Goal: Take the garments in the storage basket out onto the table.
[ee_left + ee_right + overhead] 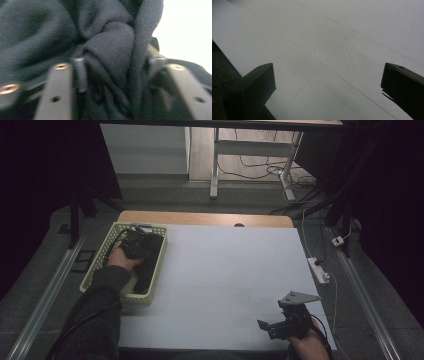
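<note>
From the high view I see my left gripper [134,244] down inside the pale green slotted plastic basket [98,262] at the table's left edge, on a dark, crumpled knit cloth [147,270] that fills the basket's floor. My right gripper [281,324] rests low over the white table cover [225,270] near the front right corner, well apart from the basket.

In the left gripper view the cloth [110,50] looks soft, charcoal grey and heavily folded; a thick bunched fold stands between the jaws, which pinch it from both sides.

In the right gripper view the jaws stand wide, nothing between them, bare cover [332,45] beneath.
</note>
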A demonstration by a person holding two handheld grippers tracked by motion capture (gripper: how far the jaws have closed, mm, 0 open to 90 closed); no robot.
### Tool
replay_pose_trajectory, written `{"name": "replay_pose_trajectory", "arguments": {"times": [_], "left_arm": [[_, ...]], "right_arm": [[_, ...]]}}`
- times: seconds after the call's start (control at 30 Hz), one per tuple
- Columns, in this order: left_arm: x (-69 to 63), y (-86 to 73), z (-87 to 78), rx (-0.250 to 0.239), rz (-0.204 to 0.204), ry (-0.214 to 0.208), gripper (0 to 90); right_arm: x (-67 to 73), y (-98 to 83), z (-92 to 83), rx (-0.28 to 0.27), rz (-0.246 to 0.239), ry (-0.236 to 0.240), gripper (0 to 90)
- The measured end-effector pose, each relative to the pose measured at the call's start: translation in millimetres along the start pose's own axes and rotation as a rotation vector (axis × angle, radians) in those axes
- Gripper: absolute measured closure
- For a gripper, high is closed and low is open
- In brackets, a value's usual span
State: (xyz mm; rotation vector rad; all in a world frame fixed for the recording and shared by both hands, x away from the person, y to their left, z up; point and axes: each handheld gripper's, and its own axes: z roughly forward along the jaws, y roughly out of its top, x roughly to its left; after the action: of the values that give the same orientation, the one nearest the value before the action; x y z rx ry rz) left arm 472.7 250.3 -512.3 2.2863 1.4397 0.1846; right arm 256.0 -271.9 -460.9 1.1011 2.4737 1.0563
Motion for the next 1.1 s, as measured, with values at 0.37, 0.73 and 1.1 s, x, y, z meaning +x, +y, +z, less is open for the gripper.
{"name": "replay_pose_trajectory", "arguments": {"times": [0.37,0.73,1.1], "left_arm": [[-3.6,5.1,-13.5,-0.02,-0.025,0.037,66.7],[3.1,5.7,-57.3,-0.139,-0.045,-0.015,66.6],[5.5,8.0,-103.9,-0.268,-0.042,-0.091,66.4]], "right_arm": [[-0.5,-0.1,-0.1,-0.002,0.005,0.001,0.0],[-0.2,-0.1,-0.1,-0.001,0.003,-0.002,0.0],[-0.2,0.0,-0.4,-0.003,0.005,-0.005,0.0]]}}
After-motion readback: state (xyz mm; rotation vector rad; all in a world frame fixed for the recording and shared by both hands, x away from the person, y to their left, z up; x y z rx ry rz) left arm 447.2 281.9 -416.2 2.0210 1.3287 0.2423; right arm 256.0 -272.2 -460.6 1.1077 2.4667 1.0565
